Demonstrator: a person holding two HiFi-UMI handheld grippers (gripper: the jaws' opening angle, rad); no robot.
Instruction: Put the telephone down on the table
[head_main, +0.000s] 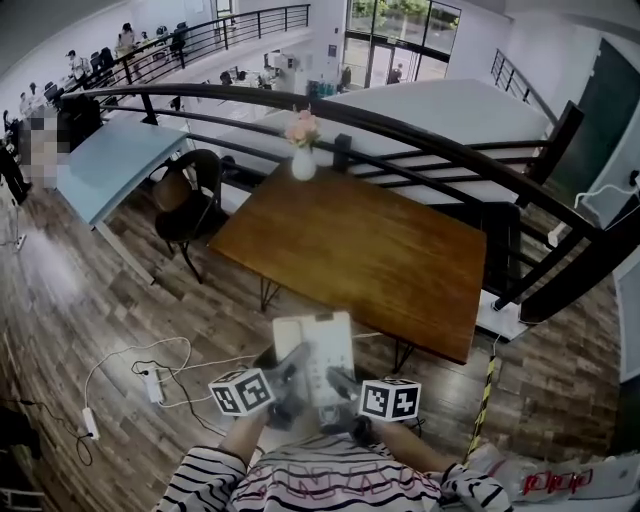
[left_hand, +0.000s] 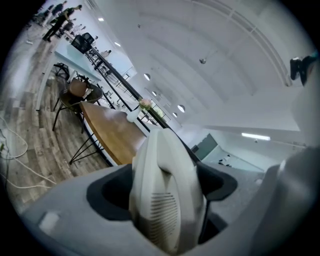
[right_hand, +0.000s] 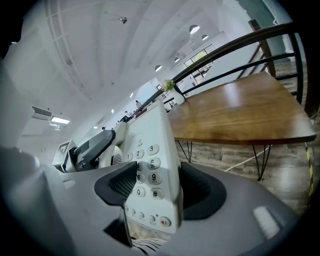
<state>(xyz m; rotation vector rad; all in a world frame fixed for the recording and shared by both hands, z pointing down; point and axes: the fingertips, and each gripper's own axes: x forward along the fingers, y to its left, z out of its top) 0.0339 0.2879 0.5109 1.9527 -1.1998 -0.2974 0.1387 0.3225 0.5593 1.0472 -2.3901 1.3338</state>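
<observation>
Between both grippers, white keypad telephone (head_main: 318, 352)

We hold the white telephone (head_main: 318, 350) up over the wood floor, the left gripper (head_main: 288, 372) on its left side and the right gripper (head_main: 340, 382) on its right, our striped sleeves (head_main: 210, 478) just below. The wooden table (head_main: 350, 250) lies beyond it, apart from the phone. A white vase (head_main: 303, 163) of pink flowers stands at the table's far edge, near the dark railing (head_main: 420, 140). A black chair (head_main: 190, 200) sits at its left end, and a white power strip (head_main: 155, 385) lies on the floor to our left.
</observation>
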